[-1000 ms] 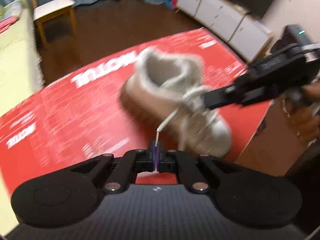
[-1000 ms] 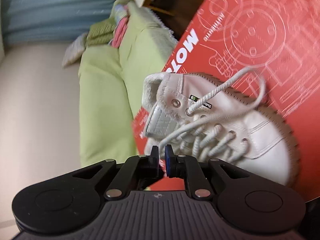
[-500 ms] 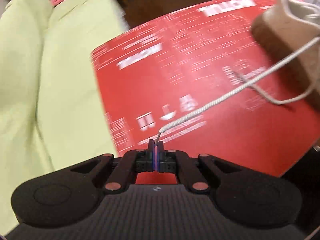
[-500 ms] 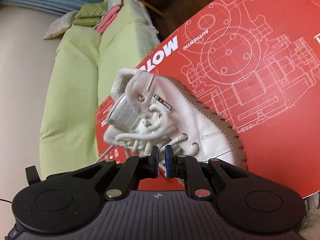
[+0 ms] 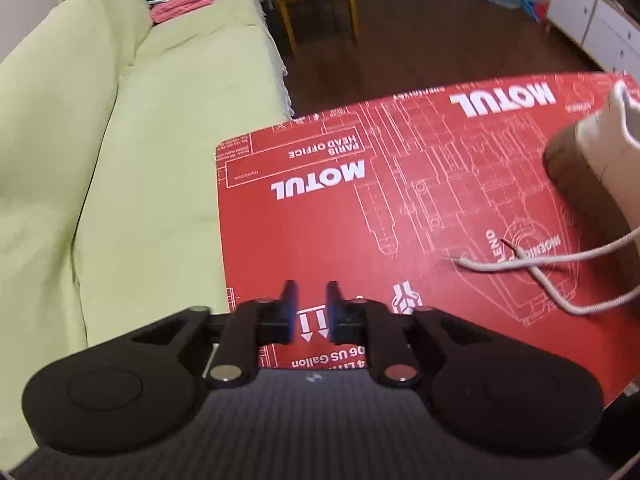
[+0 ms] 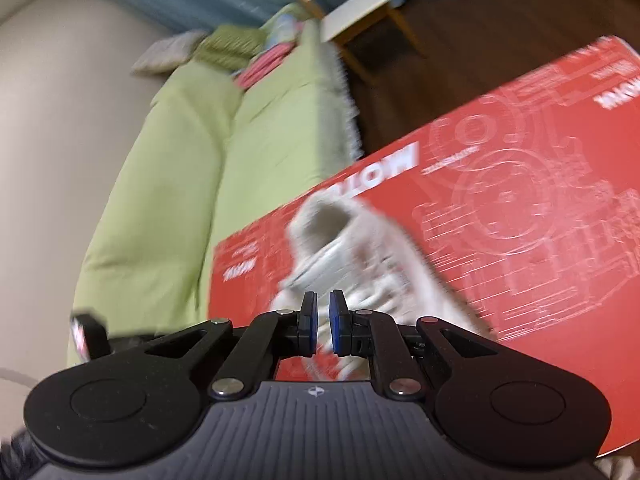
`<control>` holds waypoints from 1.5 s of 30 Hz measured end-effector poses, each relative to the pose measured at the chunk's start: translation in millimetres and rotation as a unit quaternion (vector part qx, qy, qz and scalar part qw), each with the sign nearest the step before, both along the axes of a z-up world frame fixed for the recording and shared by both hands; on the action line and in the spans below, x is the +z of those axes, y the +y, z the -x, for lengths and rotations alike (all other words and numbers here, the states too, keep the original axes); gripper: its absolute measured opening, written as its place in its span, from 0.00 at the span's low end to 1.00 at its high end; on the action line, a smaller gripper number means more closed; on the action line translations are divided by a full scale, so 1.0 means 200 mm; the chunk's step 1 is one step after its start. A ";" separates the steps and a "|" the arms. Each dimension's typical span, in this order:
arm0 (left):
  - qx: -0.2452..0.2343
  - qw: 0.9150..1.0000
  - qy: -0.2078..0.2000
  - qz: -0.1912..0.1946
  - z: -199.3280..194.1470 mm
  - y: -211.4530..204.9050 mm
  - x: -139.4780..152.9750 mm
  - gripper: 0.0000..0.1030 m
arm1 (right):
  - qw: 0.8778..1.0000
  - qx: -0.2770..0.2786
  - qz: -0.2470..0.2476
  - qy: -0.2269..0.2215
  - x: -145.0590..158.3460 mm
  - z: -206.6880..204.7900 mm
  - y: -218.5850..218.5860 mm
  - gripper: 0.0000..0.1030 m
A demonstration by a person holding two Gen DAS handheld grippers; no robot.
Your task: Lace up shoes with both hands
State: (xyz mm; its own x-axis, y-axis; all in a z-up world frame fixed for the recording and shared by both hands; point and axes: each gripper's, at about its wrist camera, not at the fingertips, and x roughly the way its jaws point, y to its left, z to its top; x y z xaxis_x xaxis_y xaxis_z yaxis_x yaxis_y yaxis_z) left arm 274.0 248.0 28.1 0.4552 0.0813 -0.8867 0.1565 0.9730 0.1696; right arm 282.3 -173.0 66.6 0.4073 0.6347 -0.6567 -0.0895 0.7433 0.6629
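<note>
Released since half a second ago, the white woven lace [image 5: 516,266] no longer sits in the left claw [image 5: 311,308], whose jaws now stand a narrow gap apart and empty above the red printed cardboard box [image 5: 320,232]. Ahead and to its right both lace ends lie slack and crossed on the box, trailing to the white leather shoe with brown sole [image 5: 592,160] at the far right. The right claw [image 6: 323,328], slightly parted, holds nothing, with the blurred shoe just beyond its tips. Judging by this, a pull-through just ended; next comes re-gripping a lace tip.
</note>
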 end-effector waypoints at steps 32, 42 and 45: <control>-0.074 0.938 0.001 0.338 0.41 -0.41 0.21 0.18 | 0.992 0.110 0.000 0.060 -0.17 -0.08 0.55 0.02; -0.108 0.934 -0.010 0.340 0.28 -0.71 0.28 0.07 | 0.979 -0.025 -0.162 0.122 -0.14 -0.03 0.16 0.02; -0.169 0.935 -0.011 0.313 0.27 -0.81 0.30 0.01 | 0.973 -0.039 -0.188 0.127 -0.15 0.00 0.09 0.04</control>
